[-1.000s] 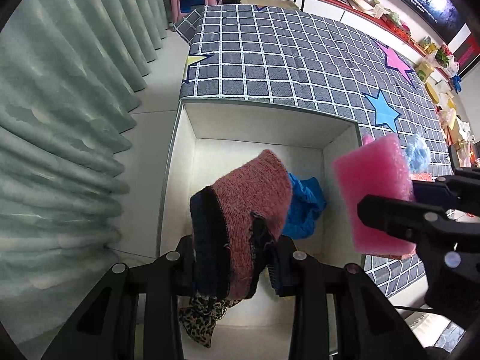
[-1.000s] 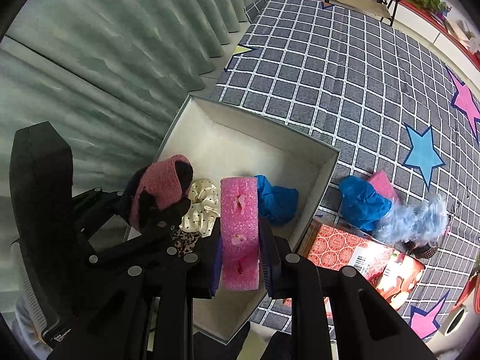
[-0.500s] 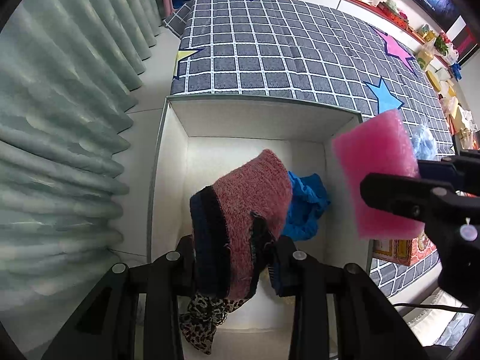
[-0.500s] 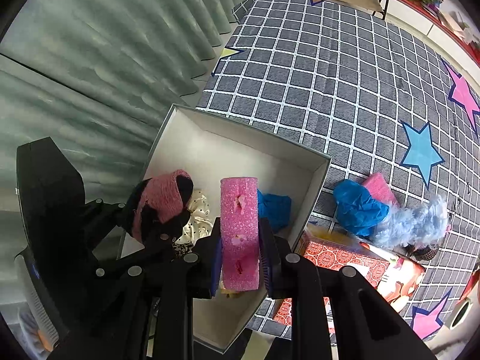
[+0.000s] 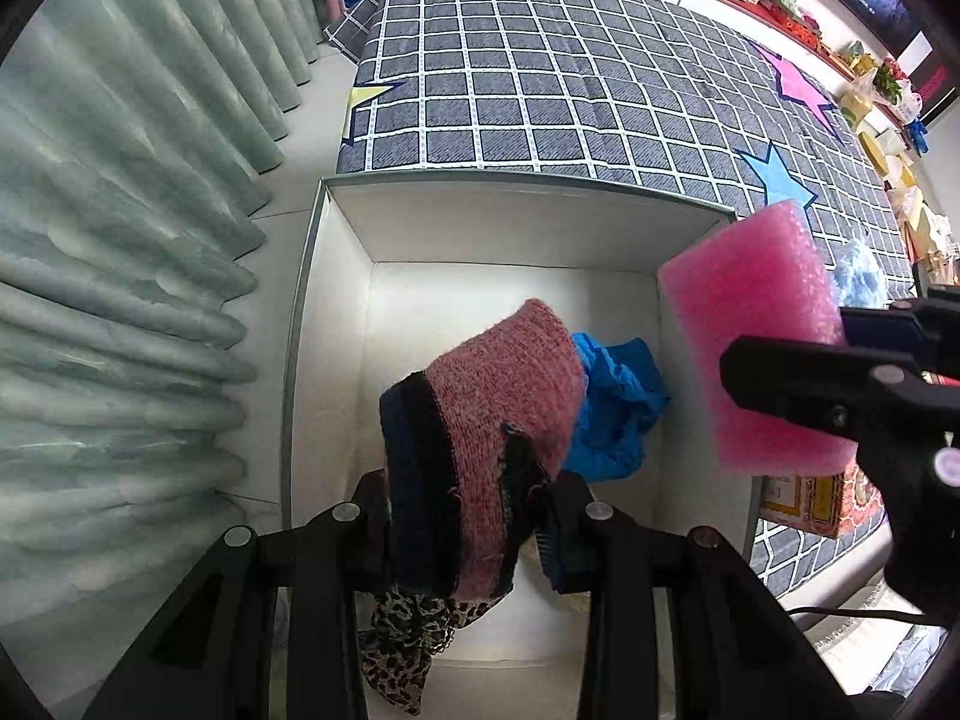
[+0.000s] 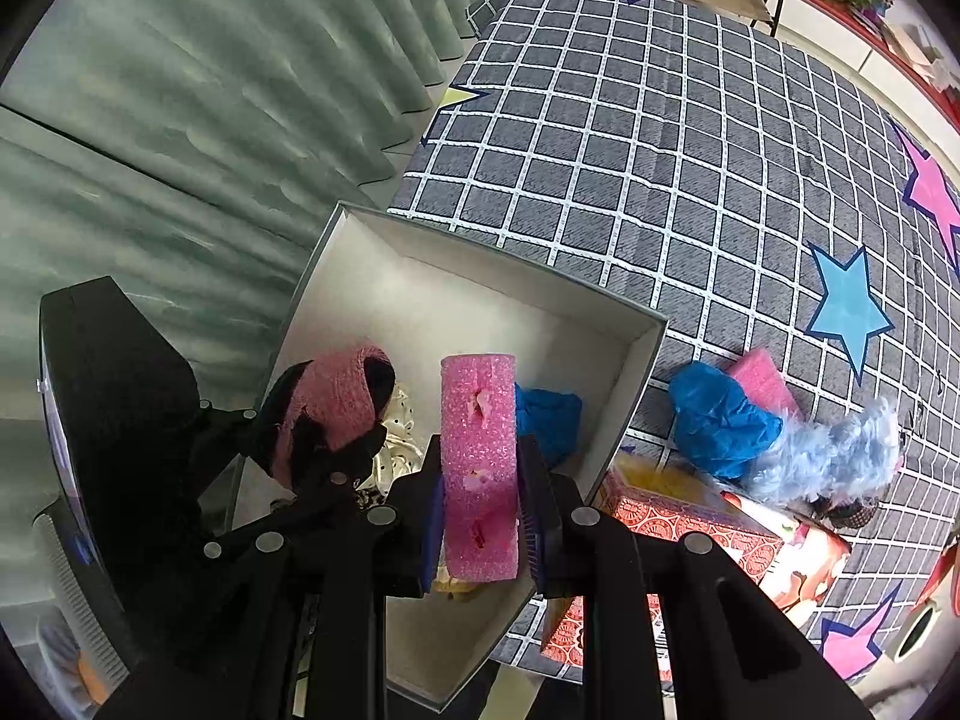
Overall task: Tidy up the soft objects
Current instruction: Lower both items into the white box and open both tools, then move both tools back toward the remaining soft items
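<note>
Counts, both views:
- 2 tools showing: left tool [image 5: 468, 516], right tool [image 6: 480, 510].
- 1 white box [image 6: 636, 372] sitting open.
- 2 pink foam blocks: one [image 6: 478, 420], another [image 6: 765, 384] lying on the mat.
- 2 blue crumpled cloths: one [image 6: 549, 420] in the box, one [image 6: 720, 420] outside.
- 1 pink knit piece [image 5: 498, 408].
- 1 leopard-print cloth [image 5: 408, 642].
- 1 cream dotted scrunchie [image 6: 399, 438].
- 1 pale blue fluffy item [image 6: 840, 450].
- 1 red patterned carton [image 6: 690, 528].

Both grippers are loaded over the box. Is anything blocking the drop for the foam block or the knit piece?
Nothing visible blocks either. The box is open-topped; blue cloth and leopard fabric lie on its floor. Knit piece and foam block hang above it.
</note>
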Demonstrator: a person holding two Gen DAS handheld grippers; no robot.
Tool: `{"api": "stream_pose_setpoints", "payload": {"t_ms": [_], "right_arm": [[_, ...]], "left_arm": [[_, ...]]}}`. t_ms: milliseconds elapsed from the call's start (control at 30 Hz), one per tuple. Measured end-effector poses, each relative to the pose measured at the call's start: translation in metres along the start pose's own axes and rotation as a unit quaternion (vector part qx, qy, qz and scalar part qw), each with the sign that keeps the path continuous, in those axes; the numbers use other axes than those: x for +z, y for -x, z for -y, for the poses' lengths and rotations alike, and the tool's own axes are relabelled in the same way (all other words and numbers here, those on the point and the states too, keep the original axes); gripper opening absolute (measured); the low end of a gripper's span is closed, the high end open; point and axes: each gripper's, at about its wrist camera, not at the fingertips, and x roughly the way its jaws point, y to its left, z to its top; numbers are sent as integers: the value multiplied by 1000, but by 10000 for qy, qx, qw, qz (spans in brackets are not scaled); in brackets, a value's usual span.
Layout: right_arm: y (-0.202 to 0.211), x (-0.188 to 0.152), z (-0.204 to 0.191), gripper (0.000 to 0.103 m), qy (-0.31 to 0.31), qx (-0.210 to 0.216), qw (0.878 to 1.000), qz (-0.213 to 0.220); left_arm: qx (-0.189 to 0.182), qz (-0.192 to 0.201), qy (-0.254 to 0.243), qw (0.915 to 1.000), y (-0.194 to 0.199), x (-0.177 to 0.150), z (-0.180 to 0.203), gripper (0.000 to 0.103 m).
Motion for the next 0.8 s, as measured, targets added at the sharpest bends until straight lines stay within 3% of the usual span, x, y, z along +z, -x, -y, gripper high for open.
{"api": "stream_pose_setpoints", "payload": {"t_ms": [267,333,400,467,500,533,567,600,633,667,800], "right_arm": [[-3,4,-2,24,85,42,10000,-20],[-4,4,-1,24,89,82,9999,-19],[-4,4,1,24,73,128,9999,-31],[-3,4,3,24,34,149,9999,-41],[-3,3,4,29,6,139,9999,-38],[-3,4,5,49,-30,126,9999,-39],[-2,4,8,60,-78,21,10000,-41],[-2,3,11,81,-133,-107,9998,-43],[0,2,16,95,-198,-93,9998,-3],[3,2,20,100,-281,39,9996,59],[17,-1,30,102,-467,158,9986,212]], "left_arm": [[-47,3,-27,10000,-1,-1,1,44],[-66,-14,-48,10000,-2,-2,2,52],[-35,-43,-50,10000,-3,-4,3,71],[8,-65,-31,10000,-3,-4,3,82],[-5,-33,2,10000,-2,-4,3,82],[-61,13,92,9999,0,-5,0,82],[-180,74,267,9995,2,-5,-5,85],[-238,117,373,9990,4,-5,-8,91],[-286,159,453,9984,5,-5,-11,97],[-345,241,555,9976,7,-5,-15,103],[-696,413,850,9931,9,-4,-24,103]]}}
